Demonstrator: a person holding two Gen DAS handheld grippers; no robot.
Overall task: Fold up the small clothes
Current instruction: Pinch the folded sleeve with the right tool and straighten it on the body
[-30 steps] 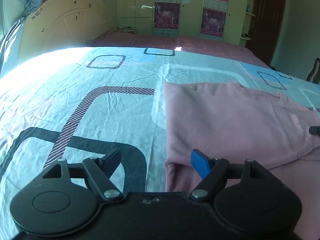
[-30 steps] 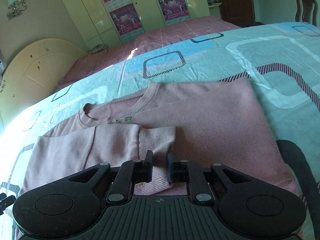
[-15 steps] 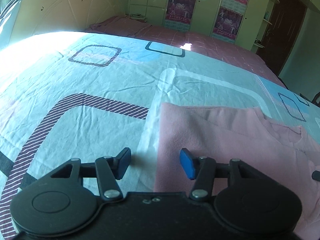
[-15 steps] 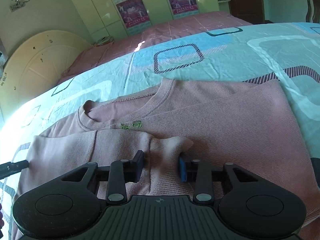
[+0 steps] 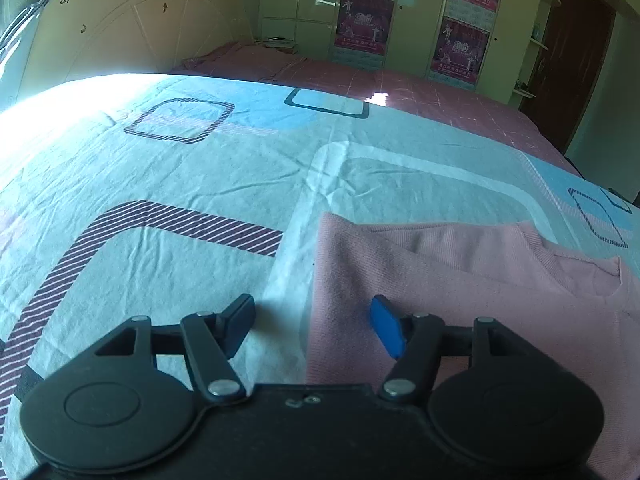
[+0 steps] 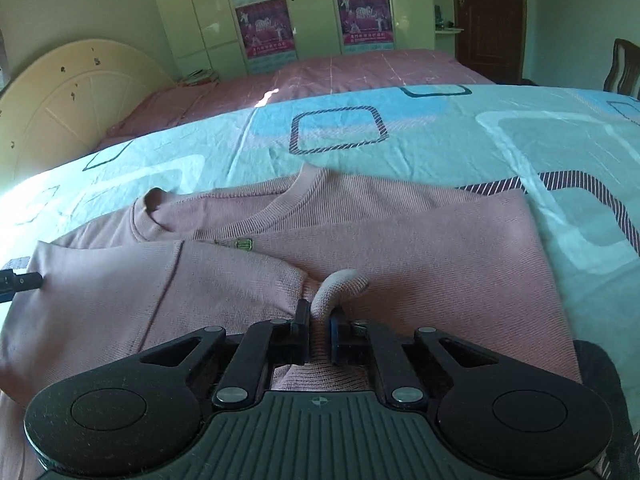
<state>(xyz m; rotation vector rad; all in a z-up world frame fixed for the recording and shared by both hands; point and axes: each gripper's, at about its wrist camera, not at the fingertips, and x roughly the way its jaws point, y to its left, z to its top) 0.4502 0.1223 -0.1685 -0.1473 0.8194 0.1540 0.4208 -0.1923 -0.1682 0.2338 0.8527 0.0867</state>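
Observation:
A pink knit sweater point(image 6: 420, 248) lies flat on the patterned blue bedsheet point(image 5: 160, 184), neckline away from me, with its left sleeve folded across the chest. My right gripper point(image 6: 319, 314) pinches the sleeve cuff point(image 6: 344, 280), which stands up in a curl between the pads; its jaws are easing open slightly, cloth still gripped. My left gripper point(image 5: 312, 316) straddles the sweater's point(image 5: 460, 280) left side edge. Its jaws are opening, the blue pad over the cloth and the other over the sheet, neither pressing. The left gripper's fingertip point(image 6: 20, 280) shows at the sweater's far left.
A cream arched headboard point(image 5: 132, 28) stands at the back left. Beyond the sheet lies a second bed with a pink cover point(image 6: 360, 68). Wardrobes with posters point(image 6: 264, 24) and a dark door point(image 6: 492, 20) line the far wall. A wooden chair point(image 6: 624, 68) stands at the right.
My left gripper has slid along the sweater's side edge from the hem toward the shoulder. My right gripper's jaws have closed on the sleeve cuff, bunching it upright.

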